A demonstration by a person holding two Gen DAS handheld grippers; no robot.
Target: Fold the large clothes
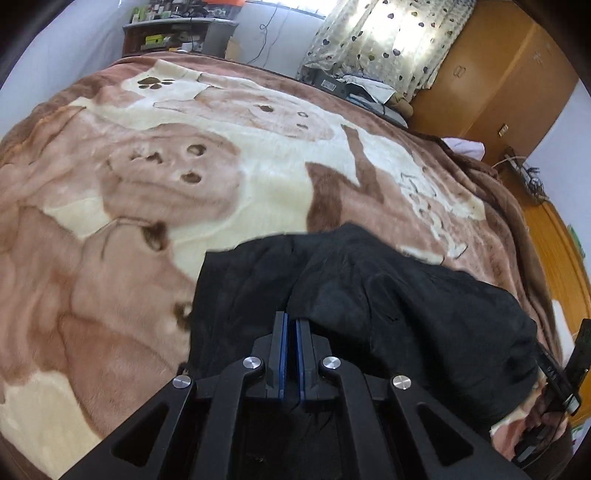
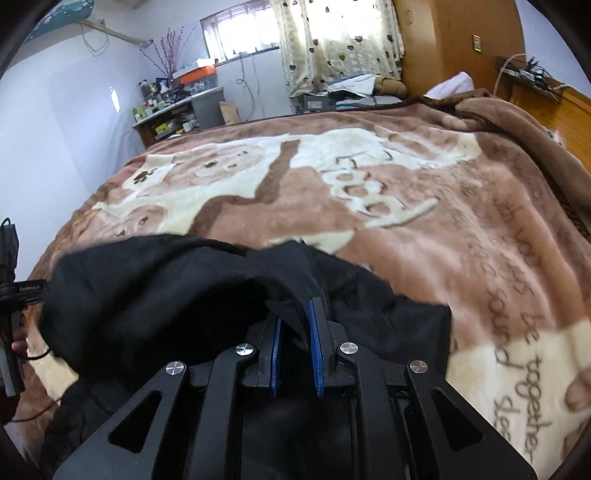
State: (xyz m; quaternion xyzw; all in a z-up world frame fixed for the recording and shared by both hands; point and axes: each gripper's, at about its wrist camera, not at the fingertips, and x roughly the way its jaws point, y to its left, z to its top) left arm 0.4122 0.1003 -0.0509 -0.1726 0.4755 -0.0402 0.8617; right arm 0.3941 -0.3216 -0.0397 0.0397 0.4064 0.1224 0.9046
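A large black garment [image 1: 388, 306] lies bunched on the near part of a bed covered by a brown and cream bear blanket [image 1: 221, 177]. My left gripper [image 1: 291, 321] is shut on a fold of the garment, which rises to its blue pads. In the right wrist view the garment [image 2: 147, 288] spreads left and right of my right gripper [image 2: 297, 310], which is shut on a raised flap of the black fabric between its blue pads. The blanket [image 2: 406, 221] stretches beyond. The right gripper's body shows at the left view's right edge [image 1: 569, 369].
A cluttered shelf unit [image 1: 177, 33] and a heart-print curtain [image 1: 388, 37] stand beyond the bed's far edge. A wooden wardrobe [image 1: 498, 81] stands at the far right. A wooden headboard [image 2: 554, 99] runs along the bed's right side.
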